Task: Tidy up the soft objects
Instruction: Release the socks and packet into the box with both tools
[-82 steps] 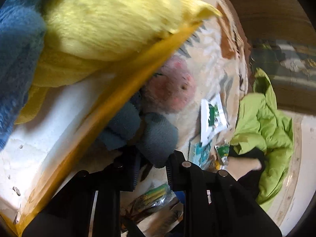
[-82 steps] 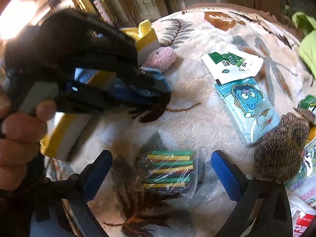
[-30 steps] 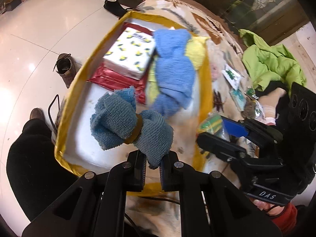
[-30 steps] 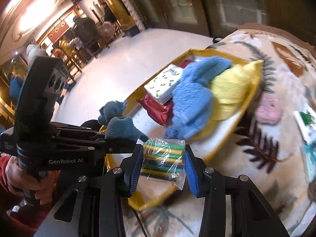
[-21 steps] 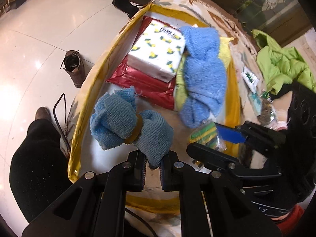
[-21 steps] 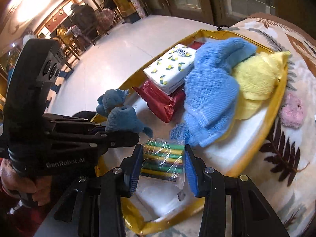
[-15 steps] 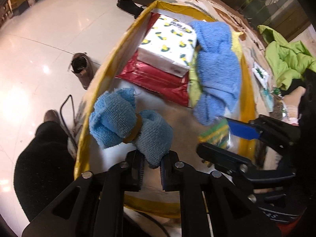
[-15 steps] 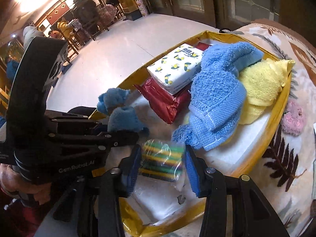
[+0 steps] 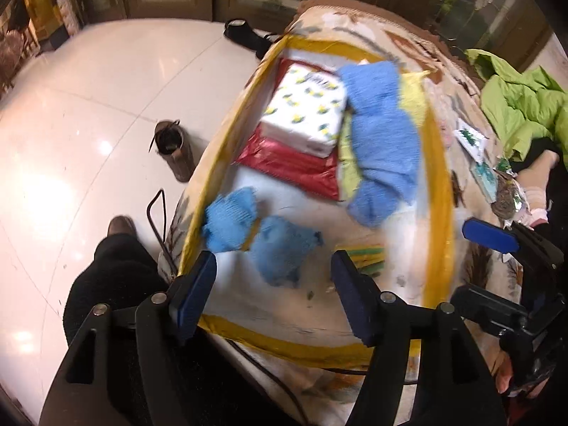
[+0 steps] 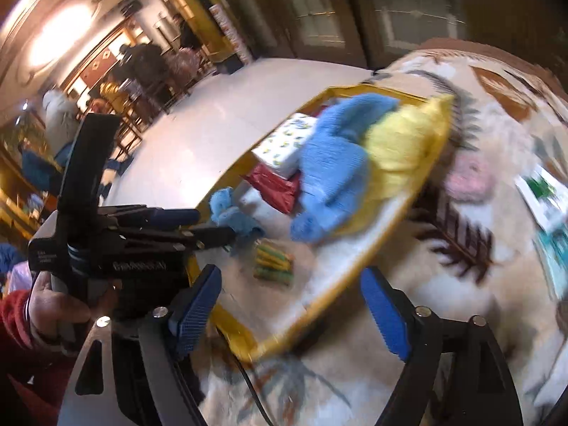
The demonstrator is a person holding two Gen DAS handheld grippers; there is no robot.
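Observation:
A yellow-rimmed white box (image 9: 445,191) (image 10: 404,206) lies on the patterned blanket. Inside it a small blue cloth bundle tied with a band (image 9: 259,238) (image 10: 230,213) rests near the front-left corner, just beyond my open left gripper (image 9: 273,291). Beside it lies a clear packet of green and yellow sticks (image 9: 365,255) (image 10: 275,264). A big blue towel (image 9: 383,145) (image 10: 333,170), a yellow towel (image 10: 401,142), a white tissue pack (image 9: 309,113) and a red pouch (image 9: 301,167) fill the far end. My right gripper (image 10: 301,305) stands open over the box's near rim.
A pink fluffy ball (image 10: 468,174) and printed sachets (image 10: 546,191) lie on the blanket right of the box. A green jacket (image 9: 525,103) is at the far right. A shoe (image 9: 174,149) stands on the white floor, by the person's dark trouser leg (image 9: 113,284).
Both grippers have opened. The blue bundle dropped from the left gripper and the stick packet from the right; both now lie in the box. Both grippers have pulled back.

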